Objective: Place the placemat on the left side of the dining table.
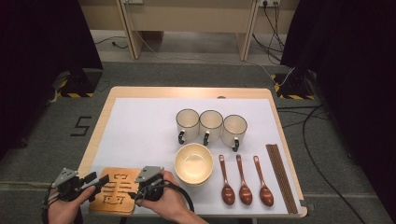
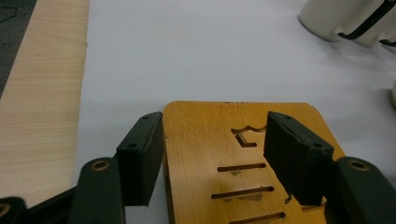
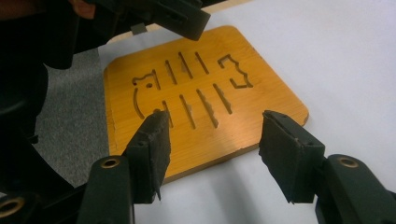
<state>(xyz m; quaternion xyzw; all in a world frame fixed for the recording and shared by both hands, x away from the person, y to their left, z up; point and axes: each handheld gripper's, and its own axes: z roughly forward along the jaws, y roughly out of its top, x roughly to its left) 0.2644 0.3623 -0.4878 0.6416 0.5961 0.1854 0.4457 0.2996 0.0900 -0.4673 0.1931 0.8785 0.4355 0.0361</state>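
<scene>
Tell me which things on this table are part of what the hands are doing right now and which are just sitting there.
In hand: wooden trivet, left gripper, right gripper.
Lying about: three mugs, bowl, three wooden spoons, chopsticks.

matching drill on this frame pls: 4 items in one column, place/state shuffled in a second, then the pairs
1. wooden trivet
2. bowl
3. three mugs
4. chopsticks

A. row behind the bowl
B. right edge of the white mat
C. near left corner, between the two tools
D. in front of the mugs, left of the spoons

Pairs: 1-C, 2-D, 3-A, 4-B
</scene>
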